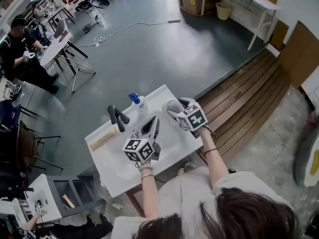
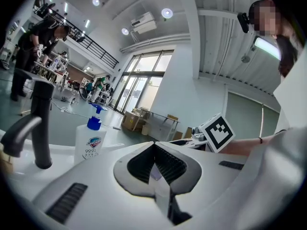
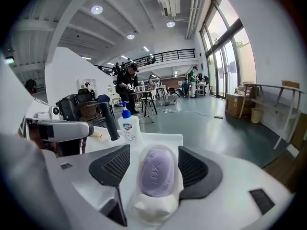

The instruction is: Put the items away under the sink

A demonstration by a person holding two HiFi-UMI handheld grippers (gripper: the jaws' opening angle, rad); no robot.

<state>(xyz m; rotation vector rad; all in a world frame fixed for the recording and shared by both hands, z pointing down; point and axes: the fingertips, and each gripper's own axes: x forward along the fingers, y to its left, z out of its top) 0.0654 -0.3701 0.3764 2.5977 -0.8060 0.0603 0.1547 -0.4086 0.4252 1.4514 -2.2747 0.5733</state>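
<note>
While the right gripper (image 3: 154, 167) stands spread around the purple soap (image 3: 157, 174) in its white dish (image 3: 152, 211), centre both before squeezing gently (left gripper (image 2: 155, 167) sits pressed together).

place: large open lab or workshop hall, probably a test space | signs: free-standing sink counter (image 1: 112, 166) on bare grey floor (image 1: 159, 54), folding table with gear (image 1: 54, 48), loose cable (image 1: 124, 30), mezzanine railing (image 3: 168, 55), tall windows (image 3: 223, 61)

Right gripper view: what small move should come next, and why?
Probably close the right gripper on the white dish: its jaws stand open on either side of it, the purple soap bar lies in it, and neither jaw looks to be pressing yet.
</note>
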